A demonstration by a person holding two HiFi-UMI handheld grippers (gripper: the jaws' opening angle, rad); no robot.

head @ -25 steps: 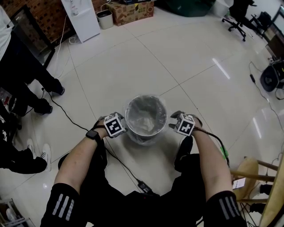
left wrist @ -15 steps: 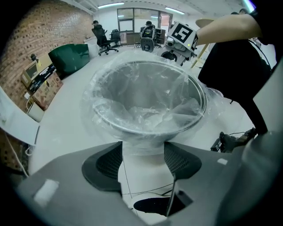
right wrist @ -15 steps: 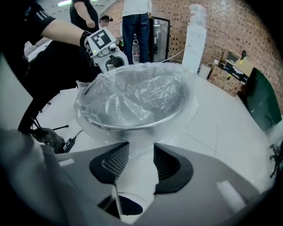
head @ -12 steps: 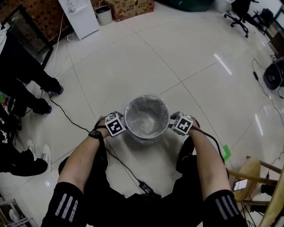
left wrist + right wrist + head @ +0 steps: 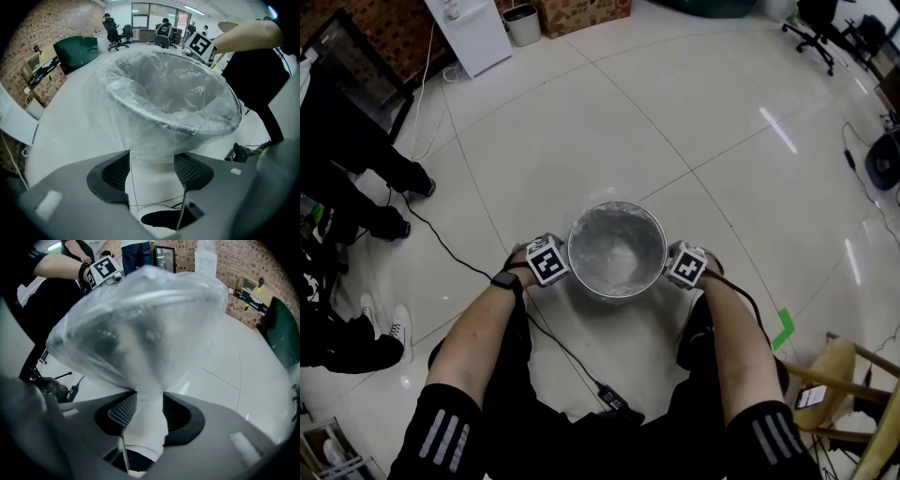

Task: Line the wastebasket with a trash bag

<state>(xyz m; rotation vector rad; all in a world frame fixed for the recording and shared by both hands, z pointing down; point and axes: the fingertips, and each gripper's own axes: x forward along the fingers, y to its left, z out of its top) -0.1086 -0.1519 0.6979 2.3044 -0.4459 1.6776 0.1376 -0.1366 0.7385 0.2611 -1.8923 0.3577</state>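
The trash bag (image 5: 615, 262) is a thin, clear plastic sack that already sits down inside the wastebasket (image 5: 617, 204). Its mouth is spread over the round rim and hangs a little way down the outside. The wastebasket stands upright on the glossy tiled floor (image 5: 581, 122), between the person's 2 forearms.

The left tool (image 5: 553, 266) is at the wastebasket's left side and the right tool (image 5: 681, 268) at its right. Both point steeply down, just beside the rim. In the left gripper view a gathered strip of the bag's plastic fills the gap between the 2 pads, and the right gripper view shows the same. Each tool is clamped on a bunch of the overhang.

The bag looks nearly weightless, limp and slippery. I judge it would stretch, and could tear, if dragged hard against the rim. The sensible hold is the loose overhang at 2 opposite points, as here, drawn down evenly so the cuff seats all round. The wastebasket itself seems light, so a harder pull on 1 side could tip it or slide it on the shiny floor. The lining looks close to finished.

A black cable (image 5: 450, 251) trails across the floor at the left and passes under the left forearm.
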